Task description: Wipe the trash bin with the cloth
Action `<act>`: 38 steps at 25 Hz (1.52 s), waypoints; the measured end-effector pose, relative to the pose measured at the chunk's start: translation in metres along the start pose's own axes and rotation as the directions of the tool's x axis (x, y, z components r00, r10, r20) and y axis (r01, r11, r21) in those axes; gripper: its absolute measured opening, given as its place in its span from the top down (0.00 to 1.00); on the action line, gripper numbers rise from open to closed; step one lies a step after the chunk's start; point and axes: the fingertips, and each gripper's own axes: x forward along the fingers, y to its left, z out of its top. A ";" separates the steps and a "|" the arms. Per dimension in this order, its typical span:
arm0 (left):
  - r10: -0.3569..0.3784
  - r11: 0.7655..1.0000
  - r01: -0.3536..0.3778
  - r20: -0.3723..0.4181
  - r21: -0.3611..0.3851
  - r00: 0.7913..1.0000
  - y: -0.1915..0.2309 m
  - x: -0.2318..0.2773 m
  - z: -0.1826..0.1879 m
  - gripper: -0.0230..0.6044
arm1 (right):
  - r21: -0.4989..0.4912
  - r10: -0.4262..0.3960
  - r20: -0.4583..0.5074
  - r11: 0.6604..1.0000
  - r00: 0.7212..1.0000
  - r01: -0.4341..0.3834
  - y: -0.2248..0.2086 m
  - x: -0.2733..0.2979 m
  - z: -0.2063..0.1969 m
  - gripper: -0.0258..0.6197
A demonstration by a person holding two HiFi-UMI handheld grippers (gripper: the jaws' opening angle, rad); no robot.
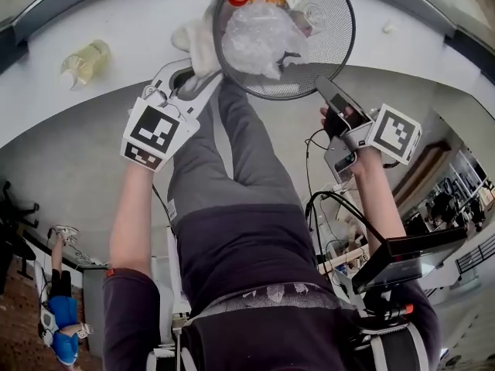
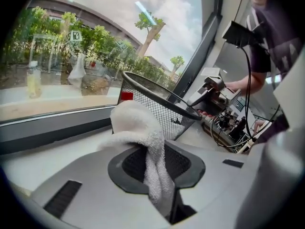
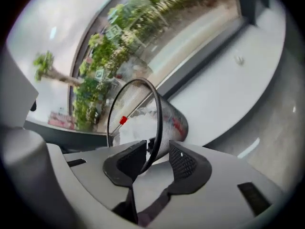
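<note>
I seem to be in a robotics lab: right of the mesh trash bin (image 2: 157,109) stands a bench (image 2: 228,128) cluttered with cables and electronics, behind it a broad window (image 2: 71,46) onto trees.

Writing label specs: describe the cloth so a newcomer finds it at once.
On the white window ledge sits a black mesh trash bin holding rubbish. By its left rim, the left gripper pinches the cloth: a fluffy white terry rag, the only soft thing outside the bin.
</note>
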 end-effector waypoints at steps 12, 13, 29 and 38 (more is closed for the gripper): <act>0.130 0.985 -0.142 0.122 0.097 0.984 0.066 -0.016 0.071 0.86 | -0.285 -0.110 0.078 0.950 0.991 0.128 0.003 0.018 0.101 0.89; 0.126 0.985 -0.138 0.115 0.104 0.985 0.067 -0.016 0.068 0.86 | -0.204 -0.118 0.088 0.970 0.989 0.134 -0.001 0.016 0.096 0.89; -0.016 1.000 0.016 -0.033 -0.014 0.999 -0.006 0.008 -0.003 0.86 | 0.516 0.259 -0.166 0.845 0.952 -0.140 0.018 0.021 -0.064 0.86; -0.024 0.997 0.022 -0.036 -0.075 0.999 -0.013 0.009 -0.017 0.86 | -0.123 0.019 -0.150 0.992 0.988 -0.038 0.012 0.002 -0.015 0.75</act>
